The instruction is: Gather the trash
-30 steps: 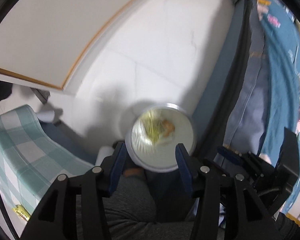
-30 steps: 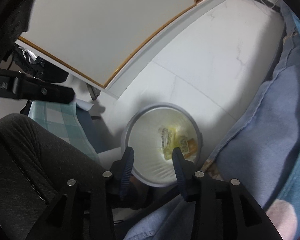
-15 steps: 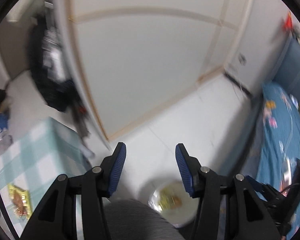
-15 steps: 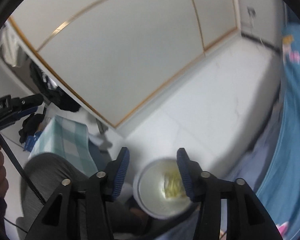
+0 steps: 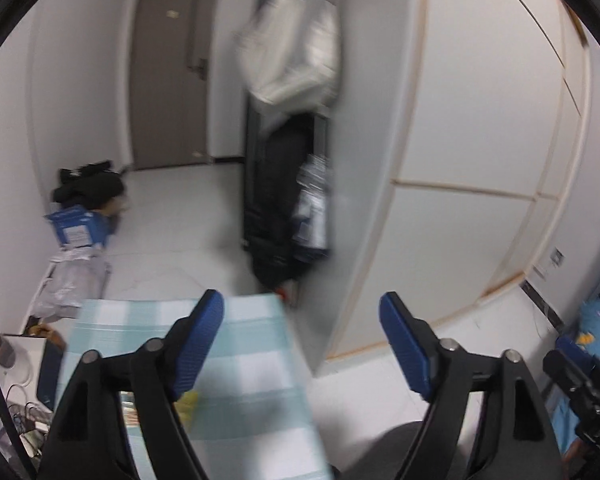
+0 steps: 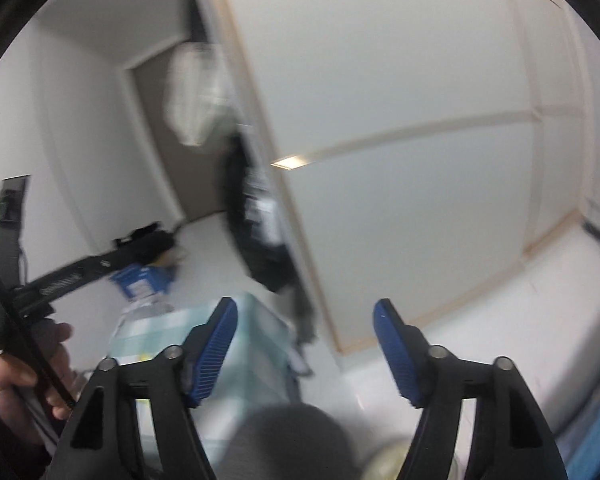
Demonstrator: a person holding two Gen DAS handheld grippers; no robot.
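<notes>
Trash on checked table, both grippers empty

Trash: yellow wrapper (image 5: 190, 400), blurred, long axis unreadable, lies on checked table (image 5: 256, 364) behind left gripper (image 5: 300, 340). Left gripper and right gripper (image 6: 304, 340): jaws opening, nothing between. Beyond table: blue box (image 5: 80, 228), grey door (image 5: 168, 76).

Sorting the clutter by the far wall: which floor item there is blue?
The blue box, lying between the black heap behind it and the grey plastic bag in front.
</notes>
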